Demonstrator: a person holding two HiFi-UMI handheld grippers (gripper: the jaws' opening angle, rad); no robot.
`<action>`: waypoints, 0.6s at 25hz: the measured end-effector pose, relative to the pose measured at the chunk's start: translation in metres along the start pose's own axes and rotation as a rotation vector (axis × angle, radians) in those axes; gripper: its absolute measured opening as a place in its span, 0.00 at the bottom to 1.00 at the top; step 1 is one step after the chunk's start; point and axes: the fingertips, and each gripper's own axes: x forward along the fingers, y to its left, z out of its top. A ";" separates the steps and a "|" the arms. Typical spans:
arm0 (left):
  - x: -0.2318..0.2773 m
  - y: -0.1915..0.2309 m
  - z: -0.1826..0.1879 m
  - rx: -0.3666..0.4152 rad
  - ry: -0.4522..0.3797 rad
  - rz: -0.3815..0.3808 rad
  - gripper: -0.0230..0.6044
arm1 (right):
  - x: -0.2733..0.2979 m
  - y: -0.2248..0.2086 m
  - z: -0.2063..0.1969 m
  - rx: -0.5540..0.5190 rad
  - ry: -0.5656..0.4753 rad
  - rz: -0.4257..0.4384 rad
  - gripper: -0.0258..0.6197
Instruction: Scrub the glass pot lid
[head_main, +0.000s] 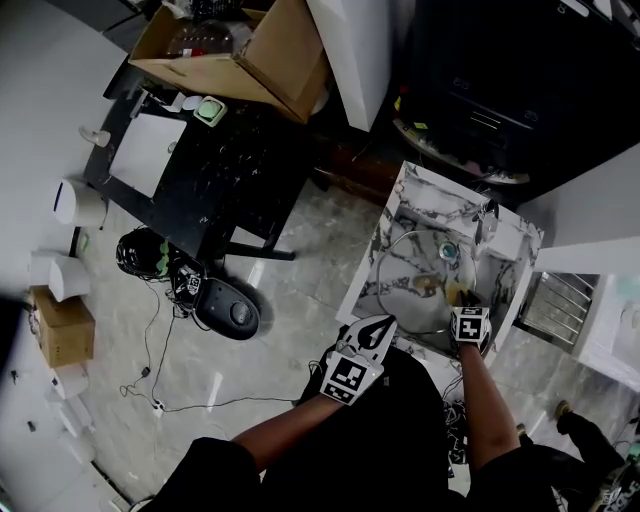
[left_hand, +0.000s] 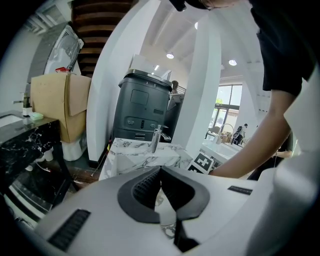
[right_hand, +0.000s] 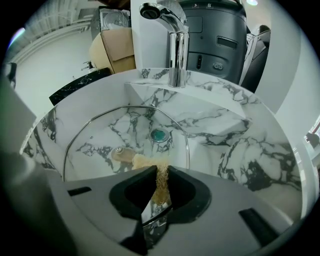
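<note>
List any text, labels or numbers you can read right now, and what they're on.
No readable words or numbers in any view.
Left tool: its cube carries a square black-and-white marker, no letters.
Right tool: same kind of marker.
Dark appliance behind the faucet: panel markings too small to read.
</note>
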 end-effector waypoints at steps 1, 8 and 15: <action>0.000 0.000 0.000 -0.001 -0.001 0.000 0.06 | -0.001 0.001 -0.001 -0.001 0.003 0.001 0.14; 0.001 0.002 0.001 -0.003 -0.009 -0.003 0.06 | -0.002 0.009 -0.009 -0.024 0.027 0.037 0.14; 0.001 0.009 0.007 -0.013 -0.022 -0.009 0.06 | -0.004 0.014 -0.012 -0.041 0.053 0.047 0.14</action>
